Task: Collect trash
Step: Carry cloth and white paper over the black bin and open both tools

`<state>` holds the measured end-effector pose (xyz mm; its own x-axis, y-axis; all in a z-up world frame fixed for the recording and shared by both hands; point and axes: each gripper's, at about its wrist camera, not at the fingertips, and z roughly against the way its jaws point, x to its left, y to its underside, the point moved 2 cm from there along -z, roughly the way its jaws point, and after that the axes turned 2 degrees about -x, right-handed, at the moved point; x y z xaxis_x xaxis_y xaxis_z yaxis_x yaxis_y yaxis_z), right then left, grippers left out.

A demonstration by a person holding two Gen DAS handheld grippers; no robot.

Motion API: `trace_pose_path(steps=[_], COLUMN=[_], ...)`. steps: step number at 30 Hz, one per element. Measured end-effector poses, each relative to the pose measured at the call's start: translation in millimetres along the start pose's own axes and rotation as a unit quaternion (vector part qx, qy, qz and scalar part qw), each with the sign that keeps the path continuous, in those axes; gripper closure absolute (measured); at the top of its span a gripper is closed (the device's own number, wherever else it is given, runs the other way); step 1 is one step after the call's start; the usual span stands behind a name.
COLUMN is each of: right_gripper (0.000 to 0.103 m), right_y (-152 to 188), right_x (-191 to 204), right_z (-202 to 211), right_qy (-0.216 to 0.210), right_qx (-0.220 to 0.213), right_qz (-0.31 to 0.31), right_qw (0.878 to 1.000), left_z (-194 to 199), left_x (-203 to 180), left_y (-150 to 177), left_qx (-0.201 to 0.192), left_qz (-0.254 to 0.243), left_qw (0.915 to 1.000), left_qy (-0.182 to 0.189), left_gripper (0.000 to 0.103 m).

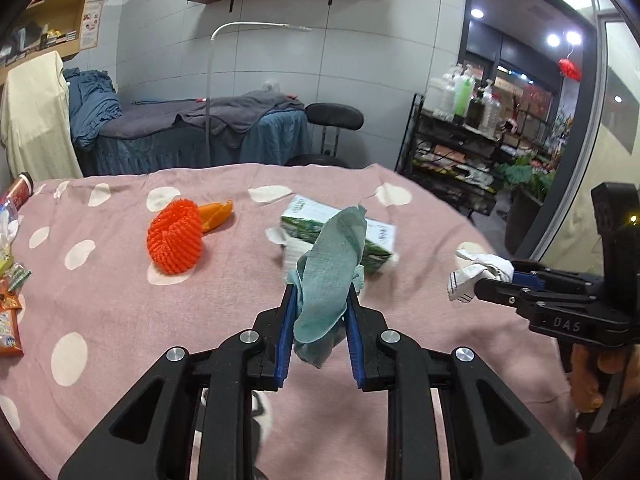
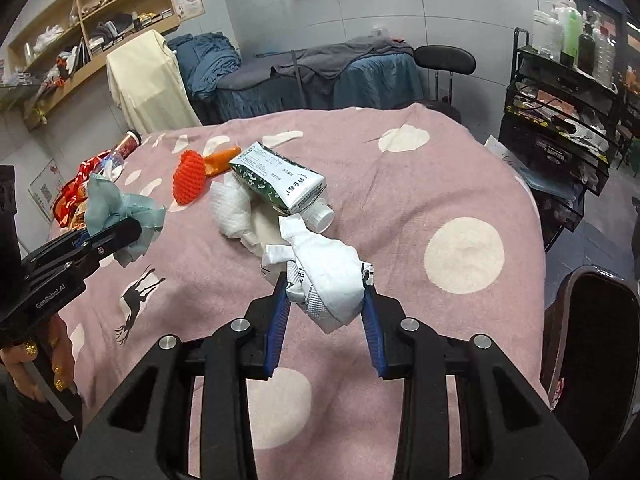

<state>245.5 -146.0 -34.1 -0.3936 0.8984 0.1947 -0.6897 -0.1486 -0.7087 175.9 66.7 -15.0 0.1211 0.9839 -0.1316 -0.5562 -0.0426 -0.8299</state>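
Trash in both hands right now. Left gripper [image 1: 322,300] is pinched on a teal tissue [image 1: 332,268], right gripper [image 2: 326,292] is clamped on a crumpled white wrapper [image 2: 328,268], both held up over the pink blanket [image 2: 420,184]. Both look super light and floppy, so I'd guess they squash flat and could slip out if only an edge is caught; grabbing the bunched middle seems safest. Still lying on the blanket: a green carton [image 2: 280,180], which is stiffer, so take it across the narrow sides, and an orange foam net [image 1: 175,240], squishy, grab anywhere.
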Motion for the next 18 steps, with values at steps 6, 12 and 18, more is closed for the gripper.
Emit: trace_pose_path(steps=[6, 12, 18], right_gripper=[0.068, 0.068, 0.068], right_y=[12, 26, 44], right_x=[-16, -38, -67], right_z=[39, 74, 101], right_qy=[0.018, 0.047, 0.081], right_qx=[-0.055, -0.097, -0.116], right_qz=[-0.014, -0.031, -0.062], right_qw=[0.998, 0.994, 0.988], left_z=[13, 17, 13], left_x=[-28, -62, -101], left_y=[8, 14, 15], left_qx=[-0.018, -0.028, -0.030], left_qz=[-0.005, -0.018, -0.028], left_qw=[0.9994, 0.9980, 0.9947], left_qy=[0.028, 0.054, 0.094], left_gripper=[0.080, 0.080, 0.079])
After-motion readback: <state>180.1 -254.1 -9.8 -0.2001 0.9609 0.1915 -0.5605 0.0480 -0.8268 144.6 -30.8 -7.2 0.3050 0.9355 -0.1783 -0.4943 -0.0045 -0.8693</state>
